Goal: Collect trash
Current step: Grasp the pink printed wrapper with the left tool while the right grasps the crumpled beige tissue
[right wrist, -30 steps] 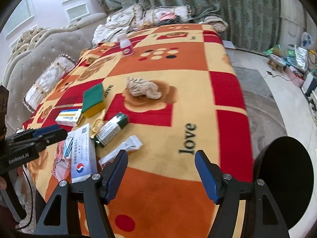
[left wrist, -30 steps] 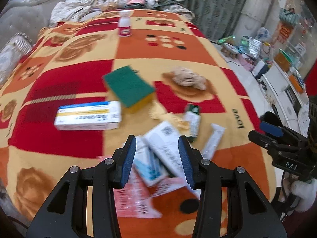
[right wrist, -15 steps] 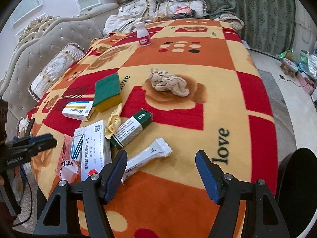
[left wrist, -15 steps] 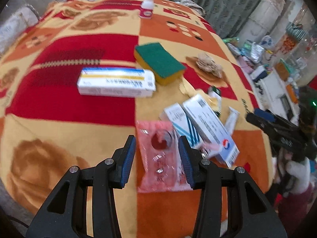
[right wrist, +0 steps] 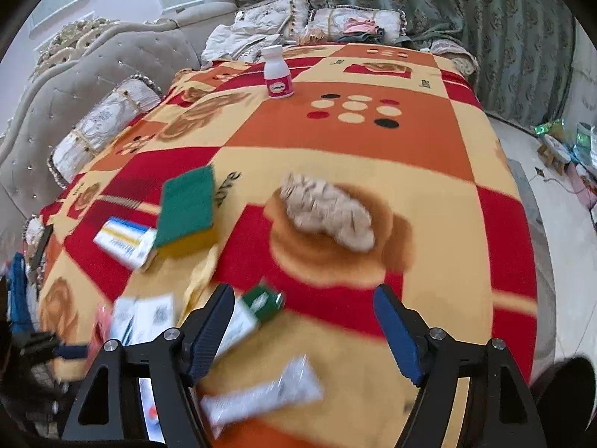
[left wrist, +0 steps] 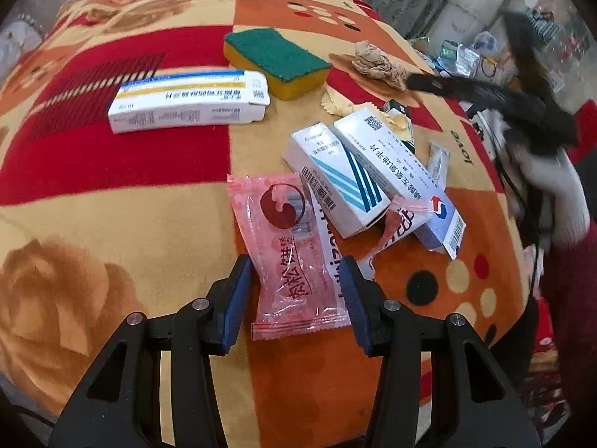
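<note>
A pink snack wrapper point(left wrist: 289, 250) lies flat on the blanket, its near end between the open fingers of my left gripper point(left wrist: 294, 298). Beside it lie two white medicine boxes point(left wrist: 369, 175), another pink torn wrapper point(left wrist: 395, 224) and a long white box point(left wrist: 186, 102). My right gripper point(right wrist: 306, 332) is open and empty, low over a green-capped box point(right wrist: 257, 310) and a clear white wrapper point(right wrist: 261, 397). A crumpled tissue point(right wrist: 328, 216) lies ahead of it; it also shows in the left wrist view point(left wrist: 377, 61).
A green and yellow sponge point(left wrist: 276, 61) and a small white bottle point(right wrist: 278, 72) stand farther back on the patterned blanket point(right wrist: 410, 142). A tufted sofa point(right wrist: 93, 86) with cushions lies left. The right gripper shows in the left wrist view point(left wrist: 496, 100).
My left gripper has moved down and forward so the pink wrapper now lies between its fingers. My right gripper has moved forward over the blanket toward the tissue.
</note>
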Demonstrator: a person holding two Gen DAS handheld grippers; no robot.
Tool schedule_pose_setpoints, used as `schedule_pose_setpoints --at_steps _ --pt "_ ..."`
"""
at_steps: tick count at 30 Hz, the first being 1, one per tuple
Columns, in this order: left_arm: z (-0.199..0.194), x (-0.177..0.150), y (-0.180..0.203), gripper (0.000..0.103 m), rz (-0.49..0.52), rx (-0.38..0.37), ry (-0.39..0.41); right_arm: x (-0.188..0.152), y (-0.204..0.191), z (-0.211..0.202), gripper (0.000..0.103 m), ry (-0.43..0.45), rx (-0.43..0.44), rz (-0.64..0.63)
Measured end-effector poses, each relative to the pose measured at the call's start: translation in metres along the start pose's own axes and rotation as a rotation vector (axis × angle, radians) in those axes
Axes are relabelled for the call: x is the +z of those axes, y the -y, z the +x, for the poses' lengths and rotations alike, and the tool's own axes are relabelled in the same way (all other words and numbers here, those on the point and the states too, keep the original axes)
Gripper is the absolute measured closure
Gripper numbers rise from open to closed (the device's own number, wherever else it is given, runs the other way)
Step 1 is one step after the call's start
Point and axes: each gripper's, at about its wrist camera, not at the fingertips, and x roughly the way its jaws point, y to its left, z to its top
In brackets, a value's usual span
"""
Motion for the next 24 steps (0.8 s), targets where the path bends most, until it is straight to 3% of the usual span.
schedule_pose_setpoints --at_steps 7,9,11,12,13,17,24 --pt "0.008 0.007 0.006 0.058 0.053 0.054 0.022 0.039 0.006 0.049 0.028 -0.023 -0.054 -0.058" --pt "0.009 0.008 0.006 0.067 0.066 0.064 0.023 0.044 0.007 0.059 0.028 -0.035 -0.042 -0.06" --pt "0.006 0.01 0.0 0.071 0.037 0.036 0.021 0.046 0.007 0.067 0.039 -0.047 -0.023 -0.056" --pt "0.005 0.011 -0.002 0.073 0.022 0.025 0.021 0.045 0.007 0.07 0.06 -0.055 -0.01 -0.052" --pt "0.001 0.012 -0.006 0.074 0.007 0.018 0.028 0.044 0.006 0.07 0.061 -0.058 -0.004 -0.051" --pt "-0.017 0.021 -0.016 0.075 -0.025 0.028 0.083 0.034 0.004 0.057 0.065 -0.043 0.016 -0.057" --pt "-0.041 0.029 -0.015 0.076 -0.043 0.03 0.16 0.007 0.002 -0.001 0.065 0.023 0.048 -0.038"
